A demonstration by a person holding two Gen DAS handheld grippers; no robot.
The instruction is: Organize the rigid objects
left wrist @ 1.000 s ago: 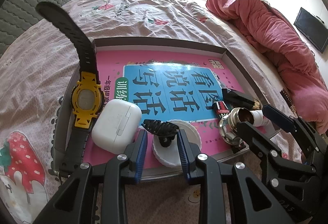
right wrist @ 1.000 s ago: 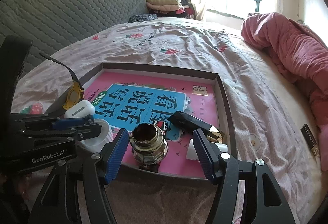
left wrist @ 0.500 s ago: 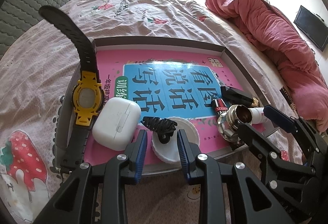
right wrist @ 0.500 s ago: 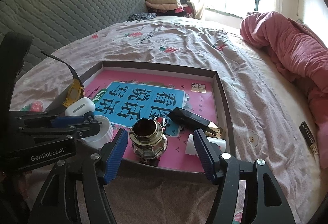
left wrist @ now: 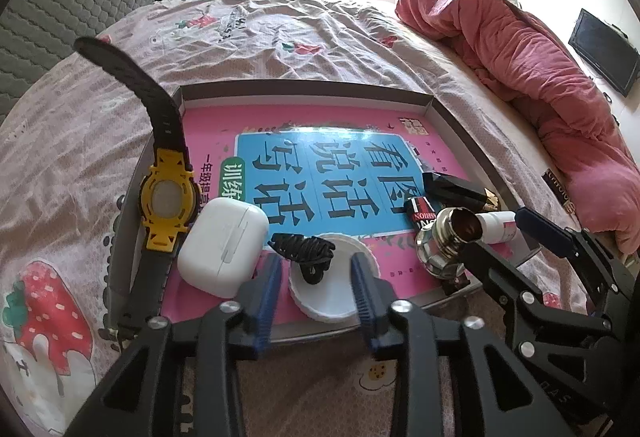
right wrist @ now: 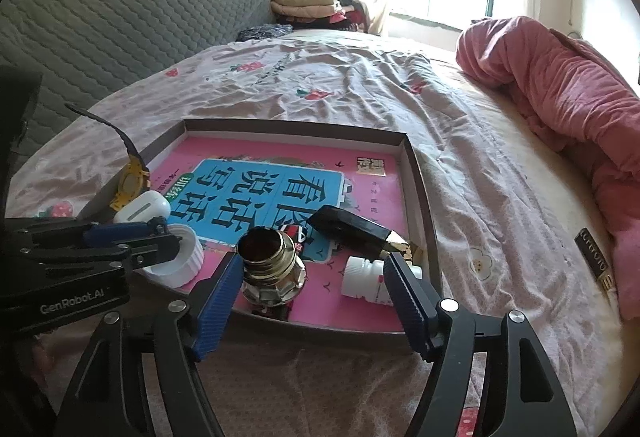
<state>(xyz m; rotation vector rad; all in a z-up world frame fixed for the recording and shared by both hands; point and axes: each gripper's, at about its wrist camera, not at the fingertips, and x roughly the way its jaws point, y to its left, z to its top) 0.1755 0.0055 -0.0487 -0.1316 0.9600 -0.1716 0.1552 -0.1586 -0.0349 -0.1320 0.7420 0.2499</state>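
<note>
- Your left gripper [left wrist: 316,277] has just been widening; its fingers stand spread either side of the black hair clip [left wrist: 303,252], which lies on the white lid [left wrist: 334,297] in the tray [left wrist: 304,88], pads clear of it.
- Only that view shows the clip and the whole yellow watch [left wrist: 168,197].
- Your right gripper [right wrist: 312,289], also just widening, stands spread; the brass fitting [right wrist: 269,265] sits by its left finger.
- Only this view shows the whole white bottle [right wrist: 364,279].

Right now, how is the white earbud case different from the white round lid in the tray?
The white earbud case is a closed, rounded box; the white round lid is an open, shallow cup with a ribbed edge. The case lies bare beside the yellow watch; the lid holds a black hair clip. Both are white plastic and lie near the tray's front edge.
</note>
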